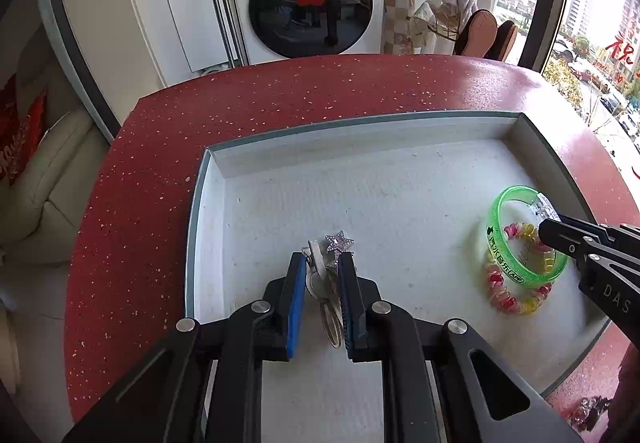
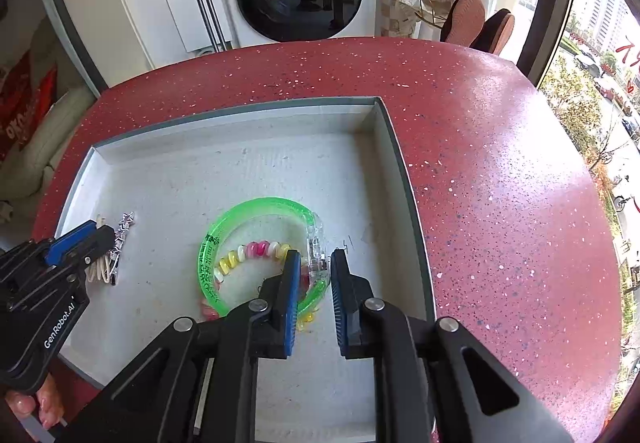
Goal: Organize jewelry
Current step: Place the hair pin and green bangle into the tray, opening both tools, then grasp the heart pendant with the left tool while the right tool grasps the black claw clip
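— Item one?
— A translucent green plastic bangle (image 2: pixel 256 208) with dark printed lettering and a clear section on one side, lying flat on the floor of the shallow grey-rimmed white tray (image 2: pixel 240 163), towards its right wall.

— Item two?
— A pink, yellow and white spiral coil hair tie (image 2: pixel 256 250), lying partly under the bangle, partly showing through its ring.

— Item three?
— A silver star-shaped rhinestone hair clip (image 1: pixel 340 244), lying in a small cluster with beige elastic loops (image 1: pixel 333 323) near the tray's left side, well apart from the bangle.
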`<state>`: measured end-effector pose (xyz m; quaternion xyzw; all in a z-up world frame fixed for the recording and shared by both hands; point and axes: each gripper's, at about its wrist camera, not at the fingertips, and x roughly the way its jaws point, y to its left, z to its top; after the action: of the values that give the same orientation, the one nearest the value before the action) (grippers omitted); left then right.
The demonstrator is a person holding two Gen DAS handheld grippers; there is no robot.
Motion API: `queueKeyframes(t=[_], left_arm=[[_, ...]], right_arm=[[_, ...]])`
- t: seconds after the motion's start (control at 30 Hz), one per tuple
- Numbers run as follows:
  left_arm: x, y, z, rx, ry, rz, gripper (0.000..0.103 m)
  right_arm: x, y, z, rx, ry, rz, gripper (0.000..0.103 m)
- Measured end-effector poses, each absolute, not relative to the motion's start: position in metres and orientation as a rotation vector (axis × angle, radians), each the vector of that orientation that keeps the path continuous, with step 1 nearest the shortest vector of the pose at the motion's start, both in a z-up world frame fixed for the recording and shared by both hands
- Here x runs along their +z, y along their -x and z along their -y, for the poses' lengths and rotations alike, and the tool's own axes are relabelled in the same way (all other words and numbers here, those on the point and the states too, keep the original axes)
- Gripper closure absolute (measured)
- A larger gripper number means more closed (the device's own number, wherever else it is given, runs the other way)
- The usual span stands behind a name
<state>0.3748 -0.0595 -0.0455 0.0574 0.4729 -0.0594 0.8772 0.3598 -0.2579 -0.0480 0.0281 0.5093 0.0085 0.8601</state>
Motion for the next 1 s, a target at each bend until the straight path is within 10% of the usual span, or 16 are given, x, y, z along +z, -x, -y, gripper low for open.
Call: queueKeyframes(t=[0.13,0.37,0.43,0.47,0.5,1.0], left_arm=[[-0.044,-0.372,0.057,-0.11,-0.11,-0.979,0.069],[-0.034,-0.364,0.053,-0.114,-0.098,-0.943,0.069],[-0.032,-0.362,0.051,-0.115,-0.091,-0.939,0.049],[-0.03,-0.359,0.05,-0.112,-0.084,-0.935,0.006],[-0.027,-0.356,0.048,-0.1,-0.075,-0.917,0.0],[0.02,-0.278,0.004,-0.144,-0.006,-0.847,0.0]], right_arm=[[-0.042,-0.357,0.259,0.039,-0.083,-1.054,0.059],[-0.029,-0.352,0.26,0.056,-0.127,-1.031,0.053],[-0.025,-0.349,0.261,0.062,-0.135,-1.023,0.049],[-0.023,-0.347,0.26,0.067,-0.137,-1.022,0.048],[-0.021,-0.345,0.26,0.072,-0.136,-1.024,0.048],[0.017,-0.264,0.247,0.184,-0.191,-0.895,0.0]])
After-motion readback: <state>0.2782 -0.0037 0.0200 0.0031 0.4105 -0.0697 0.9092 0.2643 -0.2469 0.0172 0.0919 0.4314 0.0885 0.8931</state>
